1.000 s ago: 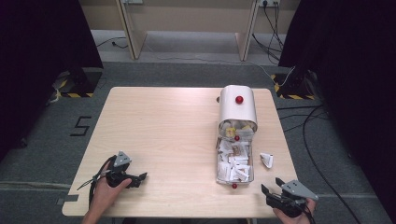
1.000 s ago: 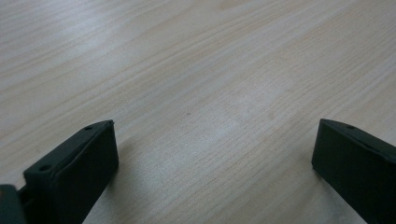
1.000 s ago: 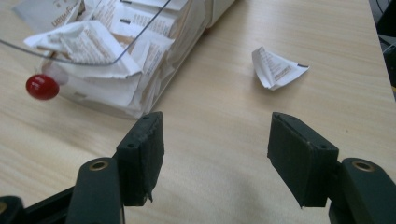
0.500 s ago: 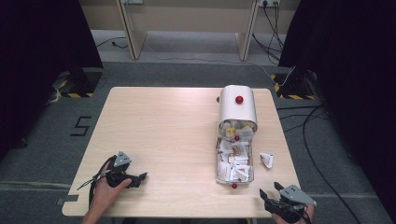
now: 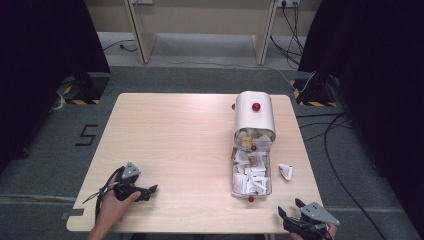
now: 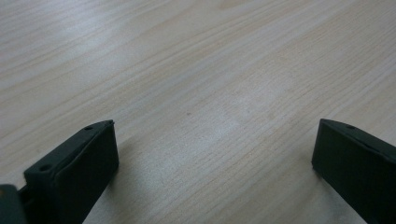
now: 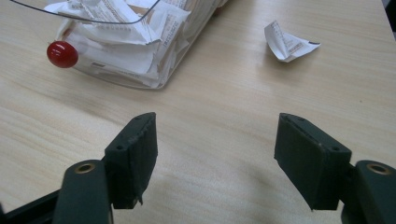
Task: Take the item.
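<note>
R tool (image 5: 291, 212) sits at the near right edge of the counter (image 5: 180, 135), held in a hand at the bottom of the high view. Its jaws stand wide apart and have just been opening further; nothing between them, only bare wood showing in the gap in the right gripper view (image 7: 215, 154). It's pointed up the counter toward the clear tray (image 5: 251, 175).

L tool (image 5: 147, 190) is near the near left corner, gripped by the person's left hand (image 5: 112, 205), resting low on the counter w/ jaws aimed to the right. In the left gripper view (image 6: 210, 158) the jaws are well apart, nothing between them, just wood grain.

Next out: clear tray, lying lengthwise on the right half of the counter, packed w/ white paper packets (image 7: 135, 32). Red knob (image 7: 62, 53) on its near end, facing the R tool. One loose white packet (image 5: 286, 171) lies on the counter just right of the tray, apart from it; in the right gripper view it's at upper right (image 7: 287, 42), crumpled.

Farther: white rounded lid (image 5: 255, 115) w/ a red knob on top covers the tray's far end, some yellowish packets at its opening.

Beyond the counter: grey carpet, a "5" mark (image 5: 86, 135) on the floor at left, cables at right.
</note>
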`<move>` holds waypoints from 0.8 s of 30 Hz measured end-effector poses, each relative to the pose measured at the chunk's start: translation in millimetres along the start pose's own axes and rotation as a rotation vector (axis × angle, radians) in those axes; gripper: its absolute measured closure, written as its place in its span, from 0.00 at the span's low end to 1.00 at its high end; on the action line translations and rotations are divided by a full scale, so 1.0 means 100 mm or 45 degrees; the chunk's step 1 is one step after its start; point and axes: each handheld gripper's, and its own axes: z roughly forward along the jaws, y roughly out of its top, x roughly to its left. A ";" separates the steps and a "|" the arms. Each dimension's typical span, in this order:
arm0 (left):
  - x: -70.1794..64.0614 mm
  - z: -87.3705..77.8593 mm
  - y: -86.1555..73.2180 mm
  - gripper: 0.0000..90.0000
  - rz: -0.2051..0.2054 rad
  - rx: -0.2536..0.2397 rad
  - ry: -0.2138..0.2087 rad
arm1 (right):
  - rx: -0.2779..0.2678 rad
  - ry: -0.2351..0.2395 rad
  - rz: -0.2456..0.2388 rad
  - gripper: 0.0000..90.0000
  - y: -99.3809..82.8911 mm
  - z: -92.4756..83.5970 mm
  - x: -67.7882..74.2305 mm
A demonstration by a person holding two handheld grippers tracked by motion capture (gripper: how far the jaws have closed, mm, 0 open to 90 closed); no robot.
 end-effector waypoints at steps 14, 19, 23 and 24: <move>0.00 0.00 0.00 0.00 0.000 -0.001 0.000 | 0.012 -0.050 -0.005 0.26 -0.08 -0.03 0.01; 0.00 0.00 0.00 0.00 0.000 -0.001 0.000 | 0.026 -0.050 -0.004 0.25 -0.12 -0.03 0.00; 0.00 0.00 0.00 0.00 0.001 0.000 0.001 | 0.047 -0.059 -0.016 0.25 -0.16 -0.02 0.00; 0.00 0.00 0.00 0.00 0.001 0.000 0.001 | 0.047 -0.059 -0.016 0.25 -0.16 -0.02 0.00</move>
